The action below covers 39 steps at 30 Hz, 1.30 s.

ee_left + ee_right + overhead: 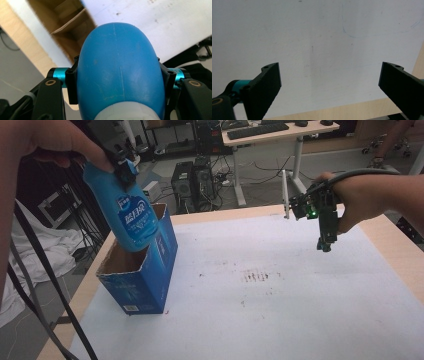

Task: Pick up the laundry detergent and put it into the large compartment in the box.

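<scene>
A blue plastic bottle (125,207) with a printed label hangs base-down over the open top of a blue cardboard box (145,275) at the table's left edge; its base dips just inside the opening. My left gripper (122,167) is shut on the bottle near its neck, and in the left gripper view the bottle (117,75) bulges between the jaws, with the box's brown inside (65,27) beyond it. My right gripper (325,242) hangs open above the right side of the table, pointing down at the white sheet (317,45), with nothing between its jaws.
The white sheet (265,285) covers most of the wooden table (400,245) and carries a few dark red marks near the middle. Beyond the far edge stand computer towers (195,182), cables and a desk with a keyboard (260,130). White cloth (30,250) lies on the floor at left.
</scene>
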Motion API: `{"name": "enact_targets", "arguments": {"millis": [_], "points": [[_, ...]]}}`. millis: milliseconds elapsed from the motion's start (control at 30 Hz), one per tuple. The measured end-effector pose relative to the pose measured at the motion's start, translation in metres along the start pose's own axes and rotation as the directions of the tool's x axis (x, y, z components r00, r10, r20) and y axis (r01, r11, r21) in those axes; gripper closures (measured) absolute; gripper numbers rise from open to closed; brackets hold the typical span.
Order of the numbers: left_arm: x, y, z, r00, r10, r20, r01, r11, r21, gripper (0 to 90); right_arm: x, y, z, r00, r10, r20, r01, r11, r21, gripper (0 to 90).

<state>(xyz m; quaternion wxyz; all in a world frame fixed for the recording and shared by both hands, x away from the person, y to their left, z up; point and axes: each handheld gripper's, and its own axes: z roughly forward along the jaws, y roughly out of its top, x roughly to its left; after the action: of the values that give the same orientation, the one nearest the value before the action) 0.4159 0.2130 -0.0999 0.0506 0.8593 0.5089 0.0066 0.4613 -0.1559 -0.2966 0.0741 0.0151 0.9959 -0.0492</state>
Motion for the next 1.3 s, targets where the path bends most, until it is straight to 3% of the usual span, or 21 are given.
{"name": "enact_targets", "arguments": {"millis": [233,267,367,533,567,633,1067,1300], "points": [[0.018,-0.004,0.004,0.9973,-0.071,-0.017,0.071,0.9974,0.008,37.8,-0.001,0.0,0.001,1.0,-0.003,0.0,0.003,1.0,0.006,3.4],[0.023,-0.005,0.007,0.9945,-0.101,-0.027,0.101,0.9949,0.002,37.8,-0.001,0.001,0.001,1.0,0.002,0.001,-0.002,1.0,0.014,3.4],[0.029,-0.006,0.014,0.9904,-0.129,-0.048,0.13,0.9913,0.019,37.8,-0.001,0.001,0.001,1.0,0.002,0.005,-0.002,1.0,0.009,3.4],[0.038,-0.007,0.024,0.9873,-0.152,-0.046,0.153,0.9879,0.025,37.8,-0.001,0.001,0.001,1.0,0.0,0.006,0.0,1.0,0.009,3.4],[0.042,-0.007,0.03,0.9832,-0.178,-0.041,0.179,0.9835,0.026,37.8,0.0,0.001,0.001,1.0,0.006,0.005,-0.006,1.0,0.012,3.4],[0.046,-0.007,0.036,0.9819,-0.186,-0.038,0.187,0.982,0.026,37.7,-0.001,0.0,0.001,1.0,0.003,0.005,-0.003,1.0,0.013,3.4],[0.054,-0.007,0.082,0.9826,-0.186,-0.007,0.186,0.9803,0.067,37.7,0.001,-0.003,0.002,0.9999,0.015,0.007,-0.015,1.0,0.007,3.4],[0.059,-0.012,0.116,0.991,-0.134,0.001,0.133,0.9878,0.08,37.7,0.001,-0.002,0.004,1.0,0.0,0.003,0.0,1.0,0.011,3.4]]}}
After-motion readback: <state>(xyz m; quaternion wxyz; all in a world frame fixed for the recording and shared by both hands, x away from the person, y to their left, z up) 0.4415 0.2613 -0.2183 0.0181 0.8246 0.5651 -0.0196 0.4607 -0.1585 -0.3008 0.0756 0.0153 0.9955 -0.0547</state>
